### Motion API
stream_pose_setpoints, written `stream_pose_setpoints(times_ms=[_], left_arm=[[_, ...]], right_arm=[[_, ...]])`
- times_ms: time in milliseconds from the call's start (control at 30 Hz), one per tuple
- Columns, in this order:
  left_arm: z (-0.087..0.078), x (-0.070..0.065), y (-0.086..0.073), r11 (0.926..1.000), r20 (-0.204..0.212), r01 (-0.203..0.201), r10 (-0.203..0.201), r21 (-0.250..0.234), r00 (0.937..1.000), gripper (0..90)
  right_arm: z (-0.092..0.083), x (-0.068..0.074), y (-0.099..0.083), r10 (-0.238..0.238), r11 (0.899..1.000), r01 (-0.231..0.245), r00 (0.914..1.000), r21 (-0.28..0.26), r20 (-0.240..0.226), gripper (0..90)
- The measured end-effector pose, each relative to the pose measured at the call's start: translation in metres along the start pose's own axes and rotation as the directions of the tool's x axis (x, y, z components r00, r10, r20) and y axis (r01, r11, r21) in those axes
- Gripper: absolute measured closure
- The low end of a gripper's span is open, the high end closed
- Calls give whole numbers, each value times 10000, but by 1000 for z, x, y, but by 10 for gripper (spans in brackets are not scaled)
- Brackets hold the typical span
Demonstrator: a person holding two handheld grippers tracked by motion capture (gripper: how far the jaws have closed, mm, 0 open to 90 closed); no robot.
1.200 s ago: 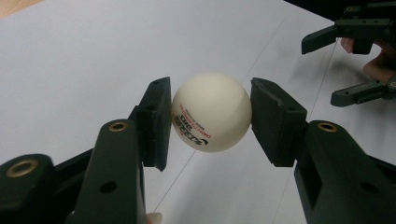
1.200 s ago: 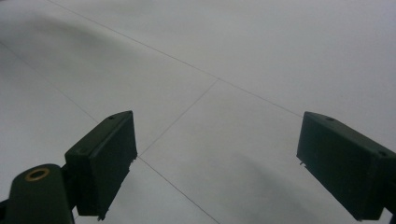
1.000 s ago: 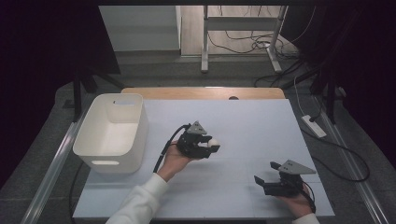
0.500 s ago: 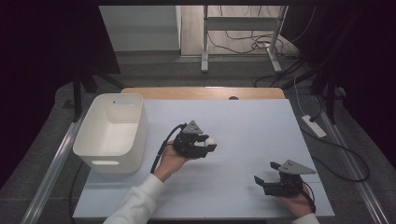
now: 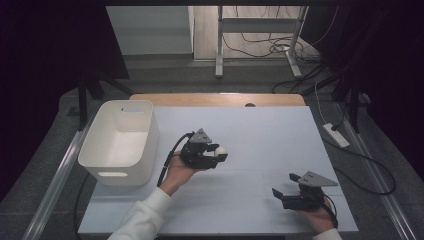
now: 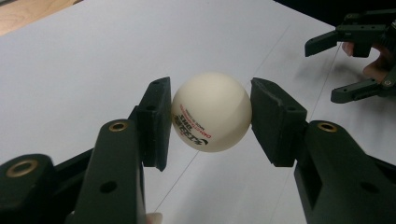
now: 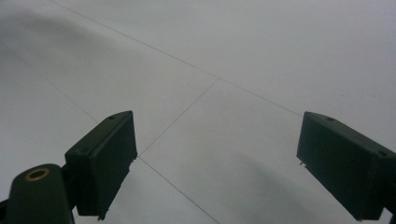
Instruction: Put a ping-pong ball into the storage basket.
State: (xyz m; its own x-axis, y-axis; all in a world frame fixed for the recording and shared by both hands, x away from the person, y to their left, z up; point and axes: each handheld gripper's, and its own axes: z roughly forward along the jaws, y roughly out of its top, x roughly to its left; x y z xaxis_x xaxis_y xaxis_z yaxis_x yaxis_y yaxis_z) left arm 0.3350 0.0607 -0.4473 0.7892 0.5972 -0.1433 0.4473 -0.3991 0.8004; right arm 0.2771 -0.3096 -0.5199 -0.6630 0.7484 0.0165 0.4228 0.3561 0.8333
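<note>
- The left claw (image 5: 218,156) was matte black plastic, with thick flat rectangular pads (image 6: 156,122) and brass-ringed pivot holes.
- A grey three-cornered plate topped it, and a black cable trailed from its rear.
- The right claw (image 5: 281,186) matched it: black body, grey plate.
- The left forearm wore a white sleeve (image 5: 142,217).

White table (image 5: 260,135) — white bin (image 5: 120,142) sits at left edge, on top.

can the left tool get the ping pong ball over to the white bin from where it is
Probably yes: the left tool is shut on the ping pong ball, and the white bin stands open-topped just beside it, with bare table between them.
</note>
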Motion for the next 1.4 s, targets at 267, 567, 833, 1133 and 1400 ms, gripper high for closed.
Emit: stream_pose_setpoints(times_ms=[267,567,833,1133,1400], left_arm=[[-7,2,-3,9999,-111,53,-54,-93,9999,504],[-16,5,-5,9998,-303,106,-112,-195,9995,504],[-25,10,-6,9990,-470,222,-240,-381,9986,504],[-37,14,-7,9974,-662,335,-378,-645,9971,504],[-45,18,-6,9956,-799,411,-478,-837,9957,503]], right_arm=[[0,0,0,5,10000,-5,10000,0,-2,120],[0,0,0,3,10000,-3,10000,7,10,120],[0,0,0,8,10000,-8,10000,8,22,120],[0,0,0,4,10000,-4,10000,17,37,120],[0,0,0,-2,10000,2,10000,19,48,120]])
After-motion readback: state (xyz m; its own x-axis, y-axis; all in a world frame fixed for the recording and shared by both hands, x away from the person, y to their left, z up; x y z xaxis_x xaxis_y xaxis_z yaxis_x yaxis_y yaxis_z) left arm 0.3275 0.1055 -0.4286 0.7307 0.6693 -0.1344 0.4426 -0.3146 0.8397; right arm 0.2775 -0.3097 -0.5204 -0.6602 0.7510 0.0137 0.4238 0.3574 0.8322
